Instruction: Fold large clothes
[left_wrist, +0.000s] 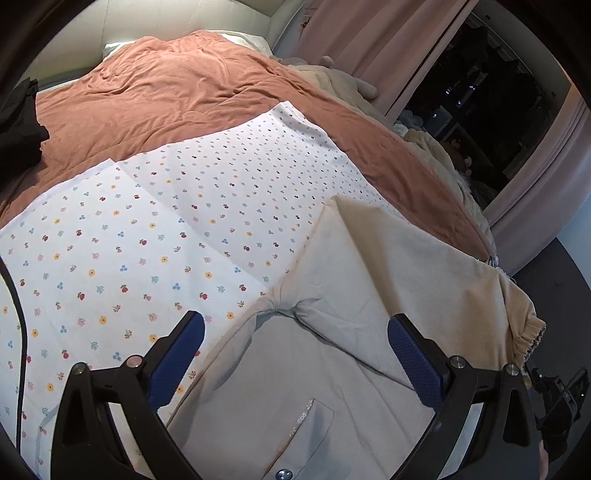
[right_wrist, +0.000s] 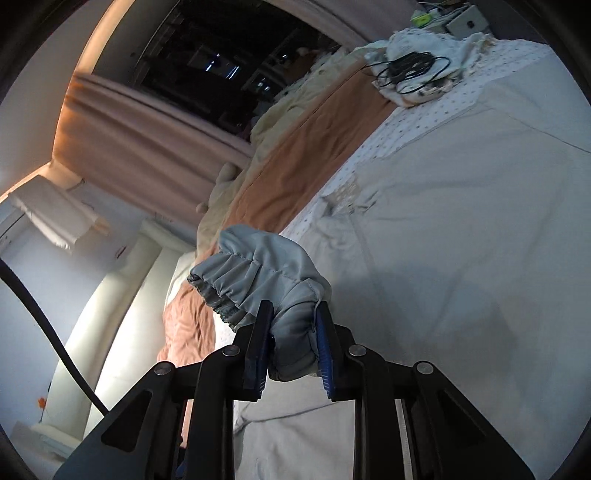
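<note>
A pale cream-grey jacket (left_wrist: 332, 387) lies spread on a white floral sheet (left_wrist: 147, 240) on the bed. It shows a chest pocket (left_wrist: 310, 417), and one sleeve ends in a gathered elastic cuff (left_wrist: 530, 332) at the bed's right edge. My left gripper (left_wrist: 295, 339) hangs open just above the jacket's armpit area, with nothing between its blue pads (left_wrist: 177, 354). In the right wrist view my right gripper (right_wrist: 293, 328) is shut on a bunched elastic sleeve cuff (right_wrist: 251, 273), lifted above the jacket body (right_wrist: 461, 240).
An orange duvet (left_wrist: 166, 92) covers the far part of the bed. A pile of pale clothes with a coiled black cable (right_wrist: 413, 70) sits at one end. Pink curtains (left_wrist: 369, 37) and a dark window (left_wrist: 480, 92) flank the bed. A black device (left_wrist: 561, 398) stands by the bed edge.
</note>
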